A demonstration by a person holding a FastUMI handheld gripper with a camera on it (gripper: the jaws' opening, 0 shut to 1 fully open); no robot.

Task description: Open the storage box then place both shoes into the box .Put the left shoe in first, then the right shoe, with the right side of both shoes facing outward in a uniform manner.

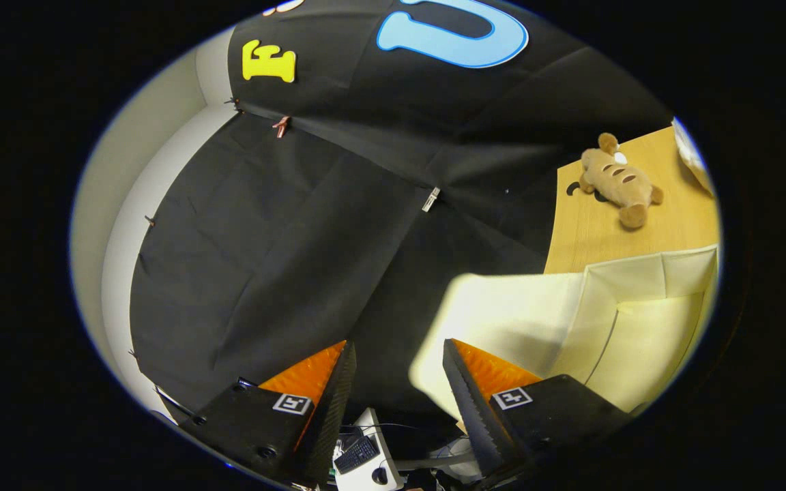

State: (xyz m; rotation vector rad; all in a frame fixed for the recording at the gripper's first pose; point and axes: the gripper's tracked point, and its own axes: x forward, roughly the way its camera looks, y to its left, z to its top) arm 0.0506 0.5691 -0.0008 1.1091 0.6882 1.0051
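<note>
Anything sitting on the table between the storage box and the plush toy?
No. In the gripper view, bare wooden table separates the storage box from the plush toy. The gripper is open, with nothing between its fingers.

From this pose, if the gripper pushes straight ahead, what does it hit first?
Most likely the black cloth wall: the open gripper holds nothing and points at it. The cream storage box lies just beside one finger and might get clipped; depth is unclear.

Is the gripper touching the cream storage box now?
Cannot tell. In the gripper view the open gripper holds nothing between its fingers; one finger overlaps the flap of the cream storage box, but neither contact nor a gap shows plainly.
</note>
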